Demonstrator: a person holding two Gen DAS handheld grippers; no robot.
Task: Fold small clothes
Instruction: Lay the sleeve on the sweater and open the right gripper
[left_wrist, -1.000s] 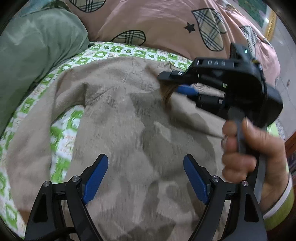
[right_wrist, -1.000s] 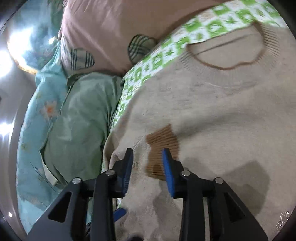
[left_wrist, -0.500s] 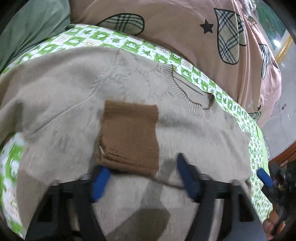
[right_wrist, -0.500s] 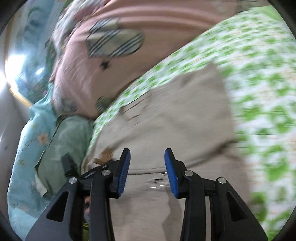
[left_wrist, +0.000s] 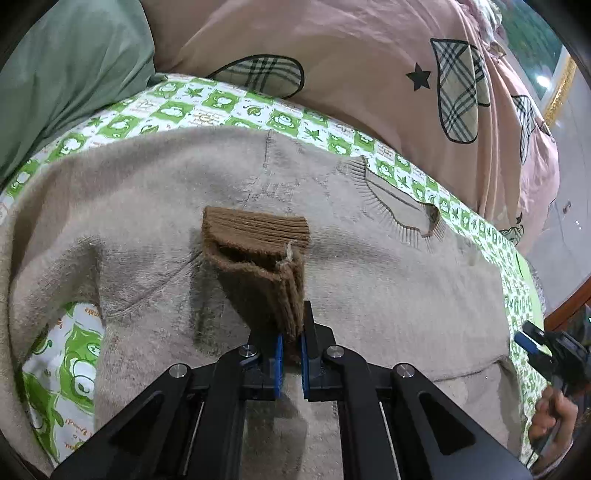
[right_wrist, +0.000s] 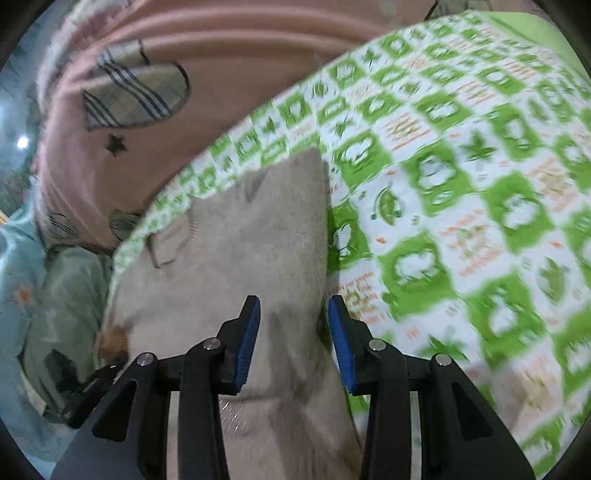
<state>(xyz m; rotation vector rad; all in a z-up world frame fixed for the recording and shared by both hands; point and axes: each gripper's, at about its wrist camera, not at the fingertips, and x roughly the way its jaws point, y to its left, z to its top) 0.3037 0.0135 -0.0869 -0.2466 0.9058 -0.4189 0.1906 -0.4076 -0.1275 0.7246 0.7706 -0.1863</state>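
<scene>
A beige knit sweater (left_wrist: 388, 295) lies spread flat on the bed, neckline toward the pink quilt. One sleeve is folded across its chest and ends in a brown ribbed cuff (left_wrist: 258, 251). My left gripper (left_wrist: 291, 343) is shut on the near edge of that cuff, which stands up from the sweater. The right wrist view shows my right gripper (right_wrist: 293, 332) open above the sweater's (right_wrist: 240, 240) right side edge, its fingers astride the edge with fabric under them. The brown cuff (right_wrist: 114, 338) shows small at the far left there. The right gripper (left_wrist: 535, 341) also appears far right in the left wrist view.
A green and white frog-print sheet (right_wrist: 461, 184) covers the bed. A pink quilt (left_wrist: 351, 74) with plaid hearts is heaped behind the sweater, and a green pillow (left_wrist: 66, 74) lies at the back left. A hand (left_wrist: 550, 417) holds the right gripper.
My left gripper came up to the brown cuff and shut on it, tipping it upright. The right gripper left the cuff and swung over to the sweater's right edge.
</scene>
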